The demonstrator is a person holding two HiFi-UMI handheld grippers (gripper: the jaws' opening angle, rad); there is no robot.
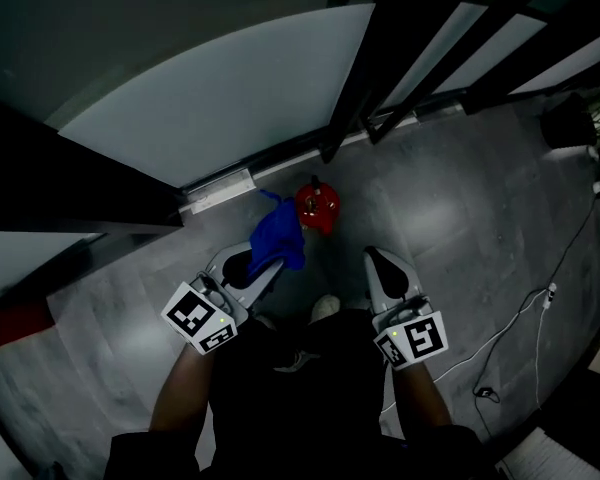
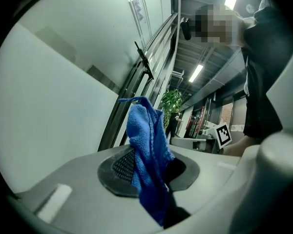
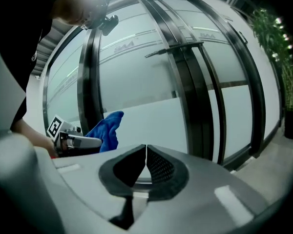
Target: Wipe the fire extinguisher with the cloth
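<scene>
Fire extinguisher (image 1: 318,205) stands on the grey floor (image 1: 450,208) at the foot of a glass wall (image 1: 230,98), its red top seen from above. The left tool (image 1: 258,266) is clamped on a blue cloth (image 1: 278,234) held just beside it, contact unclear. The right tool (image 1: 380,266) is closed on nothing, off to the side. Wiping looks barely begun at most, with the whole body left to do.
</scene>
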